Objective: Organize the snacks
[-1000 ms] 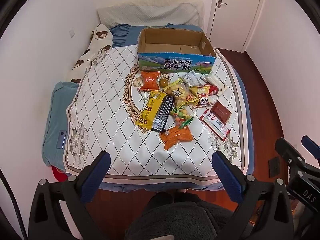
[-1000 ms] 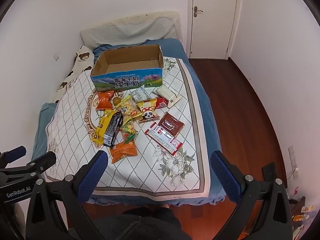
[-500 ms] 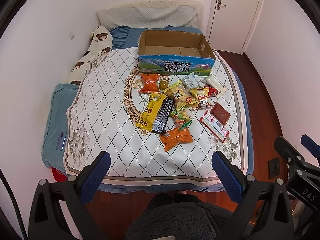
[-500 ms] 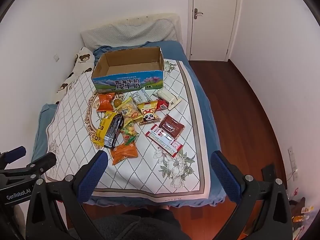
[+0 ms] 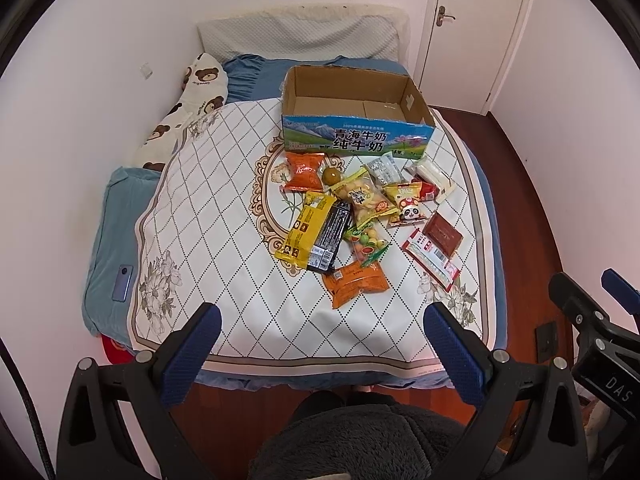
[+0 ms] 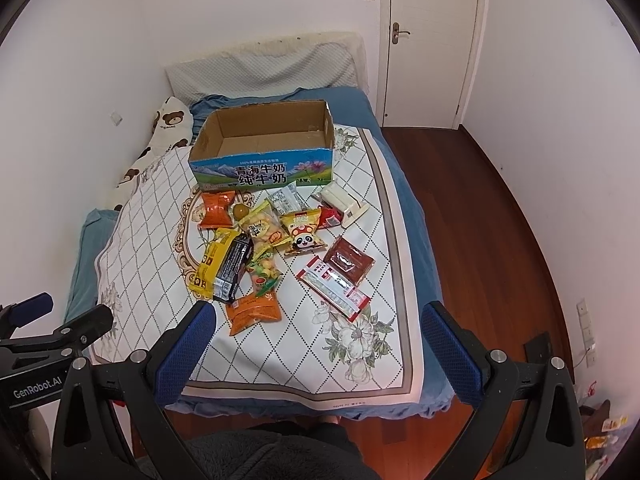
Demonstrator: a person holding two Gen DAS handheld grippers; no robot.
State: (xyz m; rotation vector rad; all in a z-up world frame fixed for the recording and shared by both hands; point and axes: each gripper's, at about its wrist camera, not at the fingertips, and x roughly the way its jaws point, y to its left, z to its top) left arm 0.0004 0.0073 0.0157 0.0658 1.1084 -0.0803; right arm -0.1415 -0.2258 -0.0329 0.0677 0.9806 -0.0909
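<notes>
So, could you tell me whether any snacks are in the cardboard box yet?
No, the cardboard box shows only its bare floor.

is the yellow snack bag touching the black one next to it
Touching. In the left wrist view the yellow snack bag and black snack bag lie side by side, the black one's long edge overlapping the yellow with no blanket showing between.

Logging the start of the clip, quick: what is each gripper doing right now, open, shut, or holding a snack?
Left gripper: open, holding nothing, above the near end of the bed.
Right gripper: open, holding nothing, also short of the snacks.
</notes>
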